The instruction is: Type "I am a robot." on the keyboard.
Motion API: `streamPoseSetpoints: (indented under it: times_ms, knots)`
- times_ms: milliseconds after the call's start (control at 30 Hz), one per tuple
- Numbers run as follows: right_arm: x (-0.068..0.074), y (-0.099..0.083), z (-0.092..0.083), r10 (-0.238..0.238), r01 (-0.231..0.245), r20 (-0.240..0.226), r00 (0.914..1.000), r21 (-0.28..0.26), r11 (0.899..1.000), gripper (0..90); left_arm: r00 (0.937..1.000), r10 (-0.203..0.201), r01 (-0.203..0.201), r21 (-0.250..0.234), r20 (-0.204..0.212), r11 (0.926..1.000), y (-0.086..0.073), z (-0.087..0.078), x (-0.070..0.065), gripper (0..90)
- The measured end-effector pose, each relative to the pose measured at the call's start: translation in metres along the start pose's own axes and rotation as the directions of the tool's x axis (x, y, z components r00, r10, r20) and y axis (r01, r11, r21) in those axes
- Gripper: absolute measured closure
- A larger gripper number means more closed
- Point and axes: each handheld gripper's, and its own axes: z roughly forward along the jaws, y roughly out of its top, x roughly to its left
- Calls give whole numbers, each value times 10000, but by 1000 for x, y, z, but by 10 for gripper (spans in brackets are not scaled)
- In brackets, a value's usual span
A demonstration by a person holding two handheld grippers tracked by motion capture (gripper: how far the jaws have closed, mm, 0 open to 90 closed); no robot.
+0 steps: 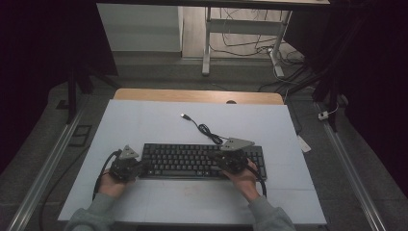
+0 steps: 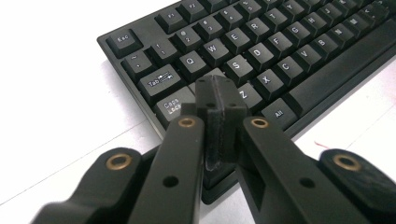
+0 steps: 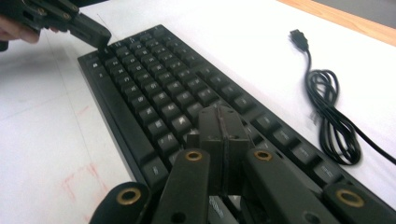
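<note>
Black keyboard point(image 1: 202, 161) lies toward the table's point(image 1: 144, 120) near edge, roughly centred. Left hand-held gripper point(image 2: 215, 95), jaws pressed together with nothing between, tip over the Caps Lock/A keys at the keyboard's left end. Right hand-held gripper point(image 3: 224, 122), also closed empty, over its right-hand keys. Coiled USB cable point(image 1: 208, 130) trails toward the far edge. White sheet covers the table; dim room, grey floor, desk legs beyond.

One keyboard point(image 1: 202, 161), one cable point(image 1: 204, 129), two tongs point(image 1: 144, 167)
</note>
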Motion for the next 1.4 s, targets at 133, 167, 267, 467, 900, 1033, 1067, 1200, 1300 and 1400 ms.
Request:
streamPoseSetpoints:
  times_ms: [133, 167, 267, 467, 900, 1033, 1067, 1200, 1300, 1400]
  knots:
    - [4, 6, 12, -13, 14, -89, 10000, 103, 9999, 896, 10000, 9, -8, 49, -71, 10000, 0, 1, 0, 889]
    - [4, 7, 15, -42, 44, -97, 9999, 149, 9999, 896, 10000, 10, -10, 61, -79, 10000, 0, 1, 0, 889]
    - [5, 11, 22, -32, 35, -131, 9999, 239, 9997, 896, 10000, 16, -14, 127, -95, 9999, -1, 2, 0, 889]
    - [7, 10, 36, -46, 55, -178, 9998, 501, 9987, 896, 9999, 55, -53, 195, -107, 9998, -2, 4, 0, 888]
    - [9, 14, 53, -69, 75, -84, 9999, 813, 9967, 895, 9999, 36, -33, 190, -136, 9998, -3, 4, 2, 888]
    - [9, 13, 60, -43, 54, -119, 9999, 964, 9953, 896, 9999, 42, -39, 190, -125, 9998, -3, 4, 1, 888]
    - [10, 13, 64, -27, 44, -157, 9999, 1064, 9943, 895, 9999, 20, -18, 191, -119, 9998, -3, 4, 1, 888]
    - [12, 14, 71, -200, 216, -146, 9997, 1217, 9923, 895, 9999, 18, -16, 190, -124, 9998, -4, 4, 1, 887]
    - [11, 14, 73, -210, 219, -82, 9997, 1308, 9912, 895, 9999, -7, 9, 180, -114, 9998, -4, 4, 2, 887]
    - [10, 13, 75, -132, 138, -49, 9999, 1359, 9906, 895, 9999, 14, -11, 181, -132, 9998, -4, 4, 2, 887]
